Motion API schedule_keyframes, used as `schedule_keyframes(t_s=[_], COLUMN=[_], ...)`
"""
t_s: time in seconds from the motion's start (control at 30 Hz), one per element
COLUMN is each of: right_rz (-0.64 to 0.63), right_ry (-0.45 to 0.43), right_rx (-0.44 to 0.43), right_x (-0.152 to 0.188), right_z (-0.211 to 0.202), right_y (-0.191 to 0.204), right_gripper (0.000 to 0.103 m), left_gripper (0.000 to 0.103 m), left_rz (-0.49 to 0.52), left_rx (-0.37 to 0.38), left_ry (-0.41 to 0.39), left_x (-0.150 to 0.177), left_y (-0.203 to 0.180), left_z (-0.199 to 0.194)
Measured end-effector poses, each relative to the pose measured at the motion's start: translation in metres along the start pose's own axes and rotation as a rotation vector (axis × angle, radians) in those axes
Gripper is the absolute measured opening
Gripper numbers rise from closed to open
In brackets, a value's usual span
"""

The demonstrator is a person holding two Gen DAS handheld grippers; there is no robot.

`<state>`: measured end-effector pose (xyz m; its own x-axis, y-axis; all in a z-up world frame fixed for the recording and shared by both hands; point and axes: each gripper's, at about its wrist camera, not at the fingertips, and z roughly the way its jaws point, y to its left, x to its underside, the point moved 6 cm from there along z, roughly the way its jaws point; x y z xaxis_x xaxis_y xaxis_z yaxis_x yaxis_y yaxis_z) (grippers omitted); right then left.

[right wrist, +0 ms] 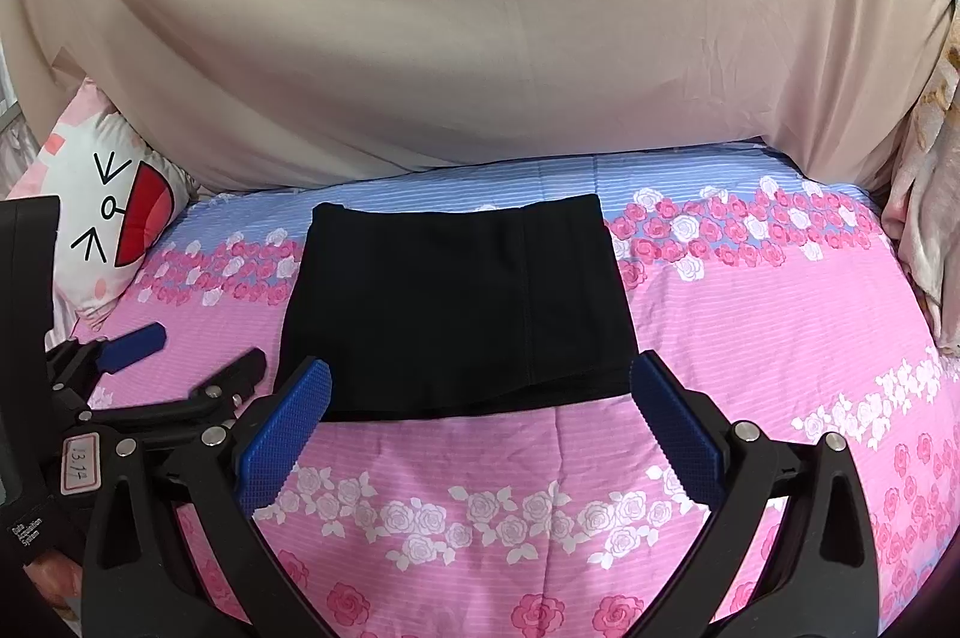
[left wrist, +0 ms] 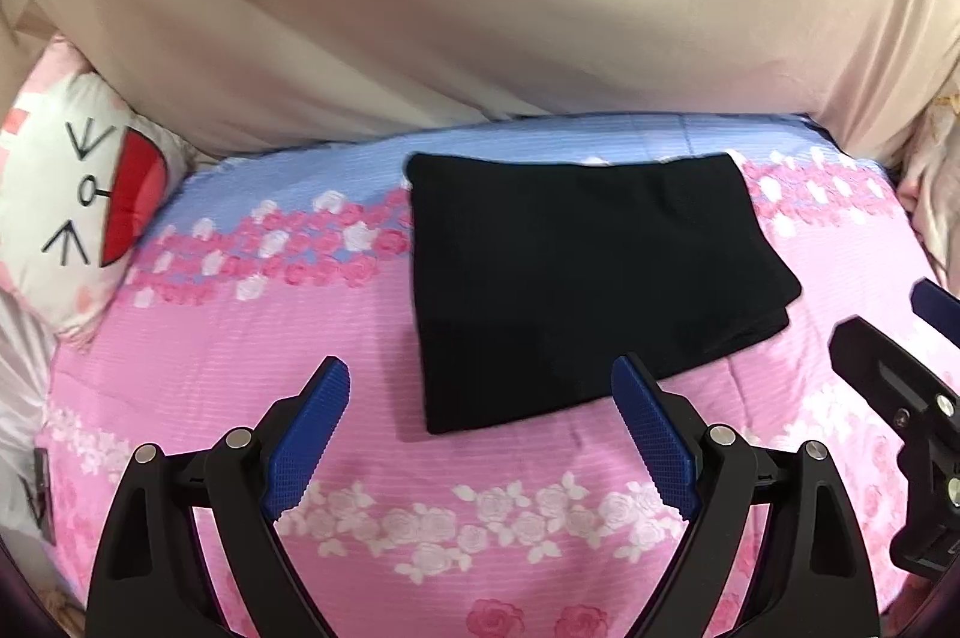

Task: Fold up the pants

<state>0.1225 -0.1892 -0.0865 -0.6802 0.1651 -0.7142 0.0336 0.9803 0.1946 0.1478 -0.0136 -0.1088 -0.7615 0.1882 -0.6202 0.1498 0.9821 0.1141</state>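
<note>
Pants [right wrist: 459, 308] look fully folded into a compact black stack on the bed [right wrist: 750, 350], layered edges facing the camera; probably nothing left but tidying. Long axis hard to call, roughly squarish, slightly deeper than wide. Left claw [left wrist: 480, 434] and right claw [right wrist: 480, 428] both spread apart, empty, near the stack's front edge.

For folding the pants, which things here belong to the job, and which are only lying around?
Belong to the job:
- black pants, lying folded on the floral bedsheet
- left gripper, open, holding nothing
- right gripper, open, holding nothing

Only lying around:
- cartoon-face pillow
- beige cloth hanging behind the bed
</note>
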Motion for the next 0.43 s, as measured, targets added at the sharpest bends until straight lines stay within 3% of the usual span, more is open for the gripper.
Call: schedule_keyframes(t_s=[0.17,0.3,0.43], right_rz=[0.003,0.003,-0.004], right_ry=[0.000,0.001,0.002], right_rx=[0.001,0.000,-0.003], right_x=[0.0005,0.0004,0.0002], right_z=[0.0006,0.0013,0.0015], right_y=[-0.0016,-0.0034,-0.0040], right_gripper=[0.098,0.098,0.098], left_gripper=[0.087,0.087,0.087], left_rz=[0.012,0.008,0.018], left_rx=[-0.012,-0.068,-0.047], left_ry=[-0.004,-0.011,0.000], left_x=[0.0038,0.0043,0.0057], left_y=[-0.0011,0.0023,0.0008], left_z=[0.0006,-0.0006,0.0000])
